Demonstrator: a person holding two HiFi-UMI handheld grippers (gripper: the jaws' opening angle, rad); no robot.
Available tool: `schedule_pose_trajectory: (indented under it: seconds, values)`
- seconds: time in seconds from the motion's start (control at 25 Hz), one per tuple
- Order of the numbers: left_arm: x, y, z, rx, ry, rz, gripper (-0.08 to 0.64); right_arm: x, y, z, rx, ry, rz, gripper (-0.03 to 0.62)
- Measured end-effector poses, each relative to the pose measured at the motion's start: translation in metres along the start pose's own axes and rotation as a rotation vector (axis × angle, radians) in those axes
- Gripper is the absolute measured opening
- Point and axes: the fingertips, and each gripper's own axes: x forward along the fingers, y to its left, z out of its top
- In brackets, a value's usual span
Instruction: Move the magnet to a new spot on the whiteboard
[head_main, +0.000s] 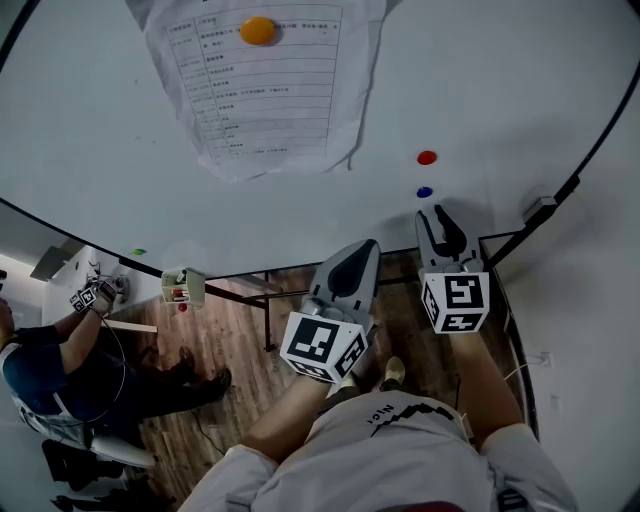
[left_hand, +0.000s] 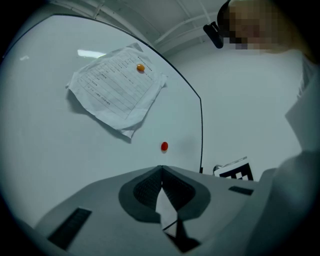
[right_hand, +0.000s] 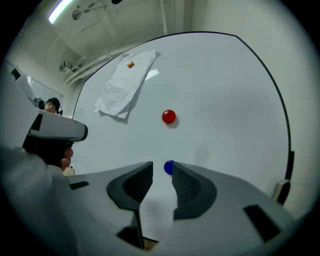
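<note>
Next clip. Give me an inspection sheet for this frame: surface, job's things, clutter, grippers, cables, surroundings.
Surface: whiteboard, mostly bare.
Job's things: blue magnet and red magnet on the board, apart from each other.
Clutter: paper sheet pinned by an orange magnet.
Grippers: right gripper open, the blue magnet just ahead of it, not gripped; left gripper shut, empty.
Cables: nothing seen.
Surroundings: seated person and wooden floor below the board.

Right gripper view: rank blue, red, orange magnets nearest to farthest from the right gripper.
1. Blue magnet: at the right gripper's open tips.
2. Red magnet: above it, mid-board.
3. Orange magnet: upper left, on the paper sheet.
</note>
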Motion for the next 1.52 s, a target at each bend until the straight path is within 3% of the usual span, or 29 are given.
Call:
schedule_pose_trajectory:
  seconds: [0.16, 0.44, 0.92, 1.52]
  values:
    - [-0.007, -0.001, 0.000, -0.014, 0.003, -0.016, 0.011, -0.013, 0.014, 0.009, 0.046, 0.002, 0.034, 0.124]
    - [-0.032, 0.006, 0.004, -0.019, 0.014, -0.050, 0.011, -0.042, 0.059, 0.032, 0.118, -0.027, 0.081, 0.057]
    - [-0.068, 0.006, 0.015, -0.045, -0.006, -0.140, 0.011, -0.072, 0.116, 0.046, 0.078, -0.023, 0.094, 0.020]
    - [-0.082, 0.015, 0.021, -0.039, -0.022, -0.131, 0.011, -0.074, 0.149, 0.055, 0.064, -0.022, 0.128, 0.014]
